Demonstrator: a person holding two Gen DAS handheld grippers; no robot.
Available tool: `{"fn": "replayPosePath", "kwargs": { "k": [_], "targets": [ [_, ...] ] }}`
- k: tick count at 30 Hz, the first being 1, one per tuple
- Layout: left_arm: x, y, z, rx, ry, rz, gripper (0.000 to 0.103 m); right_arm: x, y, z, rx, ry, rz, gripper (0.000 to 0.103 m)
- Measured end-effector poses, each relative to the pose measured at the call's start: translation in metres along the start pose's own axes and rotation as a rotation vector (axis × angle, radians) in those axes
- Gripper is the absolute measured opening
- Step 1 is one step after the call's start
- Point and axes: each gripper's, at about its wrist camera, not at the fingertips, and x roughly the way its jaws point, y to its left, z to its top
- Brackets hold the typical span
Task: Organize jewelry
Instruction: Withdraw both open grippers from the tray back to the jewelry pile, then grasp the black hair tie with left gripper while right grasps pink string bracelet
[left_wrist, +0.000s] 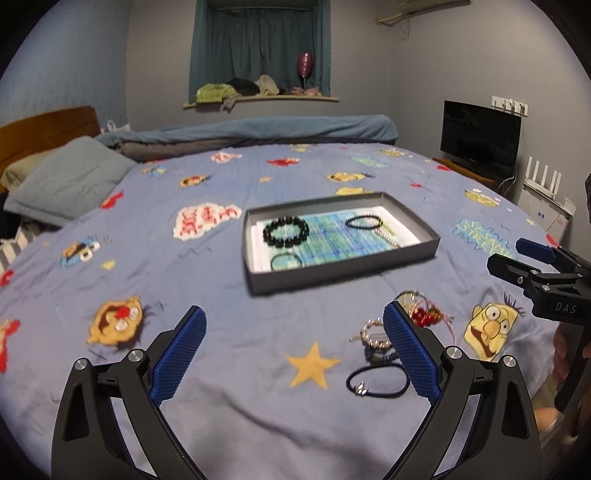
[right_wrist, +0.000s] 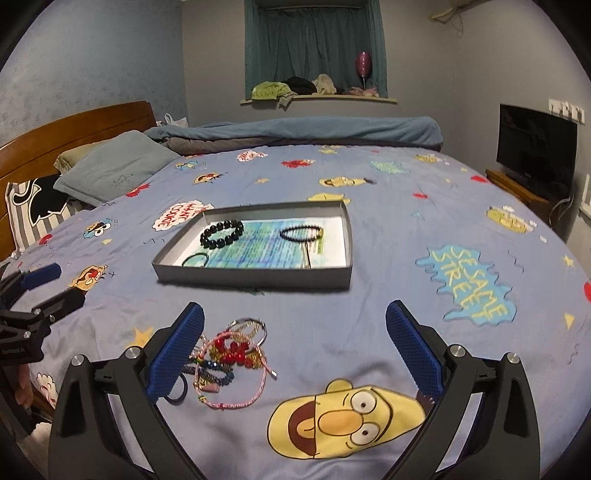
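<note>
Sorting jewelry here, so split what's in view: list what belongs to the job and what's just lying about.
Job: gray tray; big black bead bracelet and thin black bracelet in it; tangled pile of bracelets and black hair tie on the bedspread.

Lying about: pillow, folded blanket, TV, clothes on the windowsill.

Black grippers (left_wrist: 294, 354), blue ribbed pads (left_wrist: 410, 352), "DAS" marking.

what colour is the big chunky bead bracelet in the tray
Black. The chunky bead bracelet lies in the grey tray; the left wrist view shows it best.
</note>
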Motion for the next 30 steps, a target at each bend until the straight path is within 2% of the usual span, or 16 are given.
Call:
{"fn": "replayPosePath", "kwargs": {
  "k": [12,15,21,24,26,28,29,30],
  "targets": [
    [0.034,0.007,-0.036,-0.002,0.035,0.012,0.096,0.021,-0.01,-0.035,0.035,-0.035,-0.028,0.097],
    [0.038,0.002,-0.04,0.033,0.03,-0.006,0.096,0.024,-0.007,-0.039,-0.014,-0.036,-0.033,0.097],
    [0.048,-0.02,-0.052,0.102,0.098,-0.129,0.094,0.036,0.002,-0.051,-0.11,0.002,-0.012,0.097],
    [0.05,-0.032,-0.056,0.162,0.11,-0.132,0.092,0.041,0.005,-0.054,-0.116,0.029,0.029,0.097],
    [0.053,-0.036,-0.058,0.177,0.116,-0.134,0.083,0.044,0.006,-0.055,-0.125,0.044,0.045,0.089],
    [0.059,-0.038,-0.059,0.168,0.149,-0.16,0.069,0.047,0.007,-0.056,-0.13,0.065,0.054,0.081],
    [0.063,-0.039,-0.06,0.164,0.17,-0.171,0.067,0.049,0.008,-0.056,-0.133,0.079,0.06,0.076],
    [0.066,-0.04,-0.061,0.164,0.184,-0.175,0.061,0.052,0.01,-0.058,-0.137,0.099,0.069,0.073]
  ]
}}
